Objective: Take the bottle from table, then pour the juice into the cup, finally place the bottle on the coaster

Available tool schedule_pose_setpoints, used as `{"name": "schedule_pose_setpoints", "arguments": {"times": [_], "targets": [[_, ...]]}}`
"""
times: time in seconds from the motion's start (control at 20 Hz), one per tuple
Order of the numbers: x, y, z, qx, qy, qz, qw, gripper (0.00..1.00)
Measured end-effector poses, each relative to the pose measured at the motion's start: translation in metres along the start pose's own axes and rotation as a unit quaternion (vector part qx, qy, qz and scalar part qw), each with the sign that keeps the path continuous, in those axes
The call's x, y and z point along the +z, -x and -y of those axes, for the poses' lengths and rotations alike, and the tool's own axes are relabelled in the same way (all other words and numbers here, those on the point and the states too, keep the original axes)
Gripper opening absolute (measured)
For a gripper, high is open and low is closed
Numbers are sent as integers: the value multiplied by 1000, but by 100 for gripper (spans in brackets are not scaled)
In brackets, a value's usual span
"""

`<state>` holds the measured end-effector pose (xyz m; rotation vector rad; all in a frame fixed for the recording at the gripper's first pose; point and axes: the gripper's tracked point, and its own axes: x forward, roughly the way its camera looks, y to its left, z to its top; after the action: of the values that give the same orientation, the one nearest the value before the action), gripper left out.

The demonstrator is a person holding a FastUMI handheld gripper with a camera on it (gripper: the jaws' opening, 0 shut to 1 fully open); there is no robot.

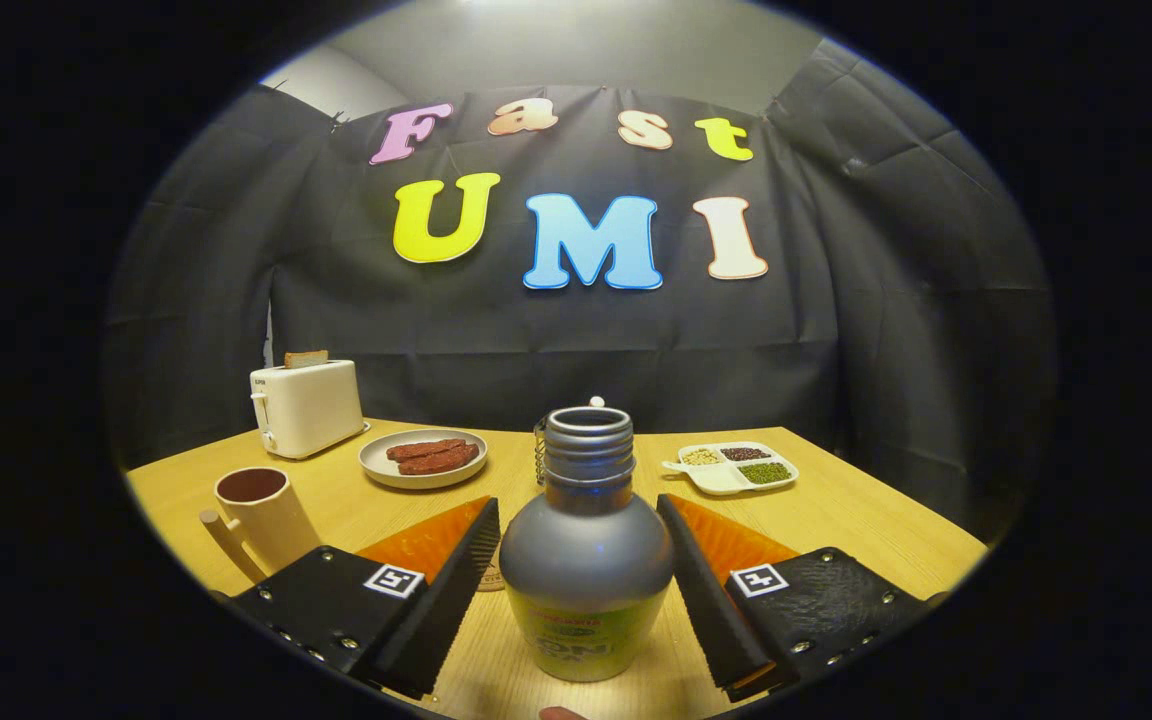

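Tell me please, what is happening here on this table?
A handheld gripper has its fingers on either side of a grey metallic bottle with an open neck, which stands on the wooden table. Whether the fingers press it, I cannot tell. A cream cup with a handle waits beyond the left finger.

The gripper [584,590] is pointing level and forward, its two fingers [456,590] spreading apart in a narrow V. Each finger is sitting close beside the bulging shoulder of the bottle [586,560] standing upright between them; whether the pads are pressing on it cannot be told.
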<state>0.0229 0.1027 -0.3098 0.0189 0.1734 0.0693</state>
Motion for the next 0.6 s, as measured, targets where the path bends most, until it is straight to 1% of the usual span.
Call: {"name": "schedule_pose_setpoints", "arguments": {"times": [0.15, 0.4, 0.6], "targets": [[0, -1, 1, 0, 8, -4, 1000, 82], [8, 0, 2, -4, 30, -18, 999, 78], [36, -1, -4, -10, 51, -23, 998, 78]]}}
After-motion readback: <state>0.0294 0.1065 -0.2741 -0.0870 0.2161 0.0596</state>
